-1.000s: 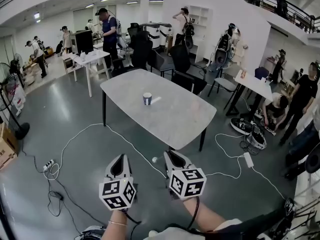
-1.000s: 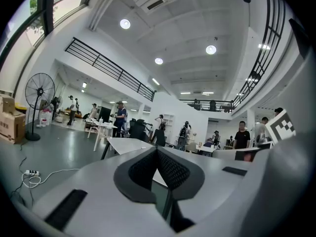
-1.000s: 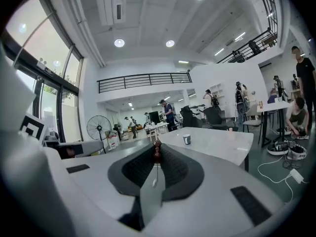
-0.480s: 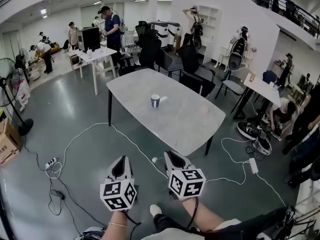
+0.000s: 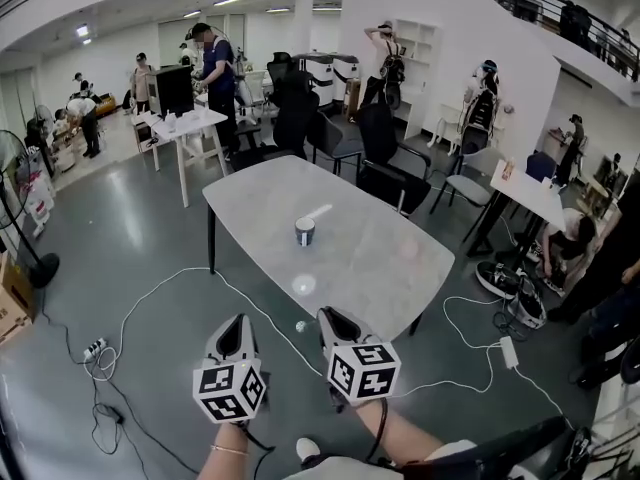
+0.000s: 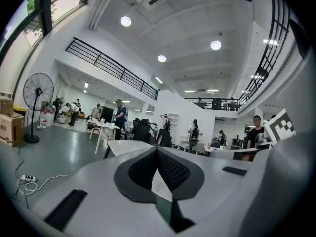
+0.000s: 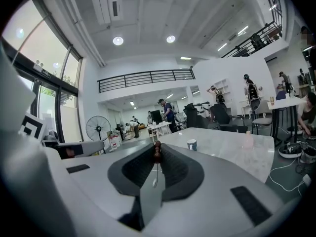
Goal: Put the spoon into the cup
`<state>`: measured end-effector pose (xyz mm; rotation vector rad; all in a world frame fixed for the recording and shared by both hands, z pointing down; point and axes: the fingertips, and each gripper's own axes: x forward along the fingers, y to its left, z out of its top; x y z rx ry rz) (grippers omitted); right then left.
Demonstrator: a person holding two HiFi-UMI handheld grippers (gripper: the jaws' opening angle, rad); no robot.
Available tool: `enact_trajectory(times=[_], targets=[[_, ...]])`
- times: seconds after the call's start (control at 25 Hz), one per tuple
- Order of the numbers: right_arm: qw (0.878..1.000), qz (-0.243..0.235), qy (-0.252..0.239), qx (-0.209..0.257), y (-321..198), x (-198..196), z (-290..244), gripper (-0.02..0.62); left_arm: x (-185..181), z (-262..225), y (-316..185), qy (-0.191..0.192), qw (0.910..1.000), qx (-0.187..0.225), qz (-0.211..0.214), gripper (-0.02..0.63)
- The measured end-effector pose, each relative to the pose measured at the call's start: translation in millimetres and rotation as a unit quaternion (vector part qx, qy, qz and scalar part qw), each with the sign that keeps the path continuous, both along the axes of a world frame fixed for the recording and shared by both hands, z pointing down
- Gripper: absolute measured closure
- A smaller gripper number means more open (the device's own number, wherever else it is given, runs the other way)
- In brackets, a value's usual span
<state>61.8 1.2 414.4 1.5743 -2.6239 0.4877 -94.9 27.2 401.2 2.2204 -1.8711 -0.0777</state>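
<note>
Where the right gripper (image 7: 157, 158) narrows to its tips, the jaws stand almost together on what looks to be the spoon (image 7: 157, 150): a brown end pokes up at the tips and a thin stem runs down between the pads. The left gripper (image 6: 157, 152) is closed, its pads meeting tip to tip. Both grippers are held side by side over the floor (image 5: 150, 218), pointing toward the bench (image 5: 385, 273) and short of its near edge. The cup (image 5: 305, 232) stands upright near the middle of the bench, well apart from both grippers; in the right gripper view it shows to the right of the jaw tips, farther off. A pale streak (image 5: 318, 211) lies on the bench just beside the cup; whether it is a thing or glare I cannot tell. White cables (image 5: 150, 284) loop across the floor round the bench's near side. Dark chairs (image 5: 385, 158) stand at its far side, and beyond them people stand about other tables. A fan (image 6: 37, 94) stands off to the left.
</note>
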Motion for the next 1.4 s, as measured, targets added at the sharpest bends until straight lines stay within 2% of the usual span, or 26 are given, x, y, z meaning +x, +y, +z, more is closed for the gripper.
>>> enact_trajectory(times=[0.4, 0.76, 1.08, 1.4], targets=[[1.000, 0.019, -0.006, -0.009, -77, 27, 10, 0.535, 25, 6, -82, -0.007, 0.9998, -0.005, 0.020, 0.589], [0.999, 0.037, -0.008, -0.026, -113, 28, 26, 0.535, 22, 19, -128, -0.006, 0.9993, -0.018, 0.032, 0.589], [0.997, 0.072, -0.002, -0.012, -169, 18, 16, 0.535, 18, 14, -199, 0.003, 0.9971, -0.004, 0.077, 0.589], [0.992, 0.126, 0.008, -0.011, -241, 3, 3, 0.535, 3, 8, -290, 0.009, 0.9915, -0.008, 0.130, 0.589]])
